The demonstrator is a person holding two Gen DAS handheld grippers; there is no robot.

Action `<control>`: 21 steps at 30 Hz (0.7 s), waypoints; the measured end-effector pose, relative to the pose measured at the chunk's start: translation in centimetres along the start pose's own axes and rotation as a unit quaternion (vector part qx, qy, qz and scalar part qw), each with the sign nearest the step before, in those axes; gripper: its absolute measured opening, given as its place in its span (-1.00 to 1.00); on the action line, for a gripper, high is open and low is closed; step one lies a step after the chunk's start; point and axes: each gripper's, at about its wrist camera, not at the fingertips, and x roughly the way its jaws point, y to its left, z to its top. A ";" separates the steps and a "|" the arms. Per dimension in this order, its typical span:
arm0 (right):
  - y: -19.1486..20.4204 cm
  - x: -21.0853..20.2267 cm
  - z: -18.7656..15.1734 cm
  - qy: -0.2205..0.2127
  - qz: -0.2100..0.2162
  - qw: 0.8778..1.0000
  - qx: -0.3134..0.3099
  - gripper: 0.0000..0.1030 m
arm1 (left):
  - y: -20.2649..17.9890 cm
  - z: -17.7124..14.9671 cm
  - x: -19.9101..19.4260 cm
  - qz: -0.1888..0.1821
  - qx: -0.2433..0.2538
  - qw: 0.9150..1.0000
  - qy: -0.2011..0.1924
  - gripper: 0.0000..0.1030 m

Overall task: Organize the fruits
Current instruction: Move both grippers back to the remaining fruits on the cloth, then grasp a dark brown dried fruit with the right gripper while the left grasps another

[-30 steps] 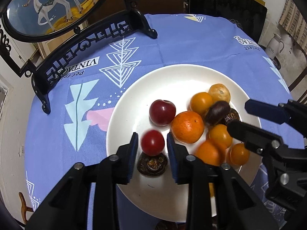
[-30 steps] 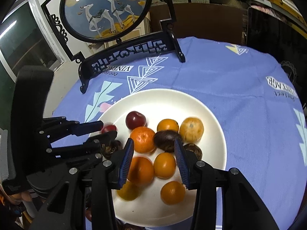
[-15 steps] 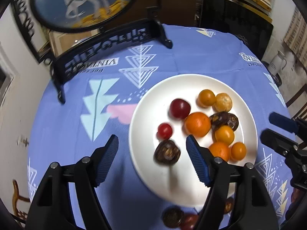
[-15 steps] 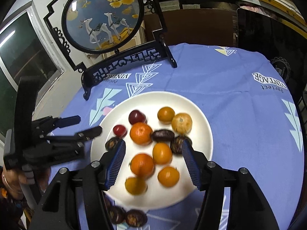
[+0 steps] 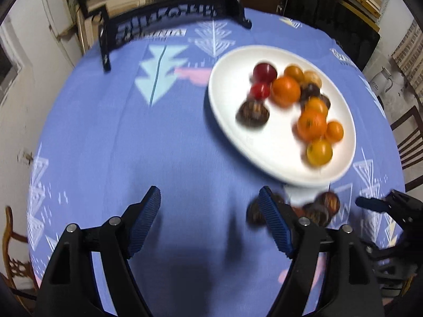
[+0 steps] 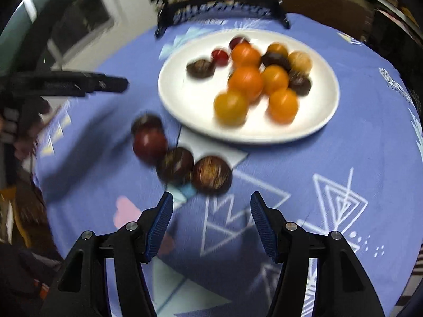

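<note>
Fruit: I see round dark passion fruits [image 6: 211,175] just ahead of my empty, parted right claw [image 6: 211,223]; left claw [image 5: 210,219] gapes empty too.

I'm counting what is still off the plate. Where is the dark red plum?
In the right wrist view the dark red plum lies on the blue tablecloth, left of and below the white plate, beside brown fruits.

Tablecloth [image 5: 164,142], print near the black stand [image 5: 169,19]: a white banner with dark letters, upside down and smeared by motion; it could not be read with certainty.
Tablecloth, right edge, left wrist view: a small white wordmark [image 5: 343,58], too blurred to read.
Tablecloth, right edge, right wrist view: a white wordmark [image 6: 394,82], letters not legible.
Black stand: openwork shapes only, no words made out.
</note>
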 end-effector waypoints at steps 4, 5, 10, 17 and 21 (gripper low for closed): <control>0.9 1.1 -0.4 0.005 -0.029 0.999 -0.030 0.19 | 0.9 -2.3 0.3 0.005 -0.011 1.000 0.019 0.45; 1.0 1.3 -0.3 0.004 -0.032 0.999 -0.035 0.19 | 1.1 -2.7 0.6 0.007 -0.013 1.000 0.025 0.45; 1.0 2.6 0.8 0.008 -0.036 0.998 -0.042 0.07 | 1.2 -4.2 1.2 0.027 0.003 0.999 0.036 0.45; 0.3 2.1 1.1 0.016 -0.008 1.000 -0.021 -0.26 | -1.2 -4.3 2.5 0.015 0.053 0.998 0.035 0.45; -0.8 1.0 0.5 0.011 -0.008 1.000 0.010 -0.26 | -2.5 -3.6 3.4 0.009 0.076 0.997 0.031 0.45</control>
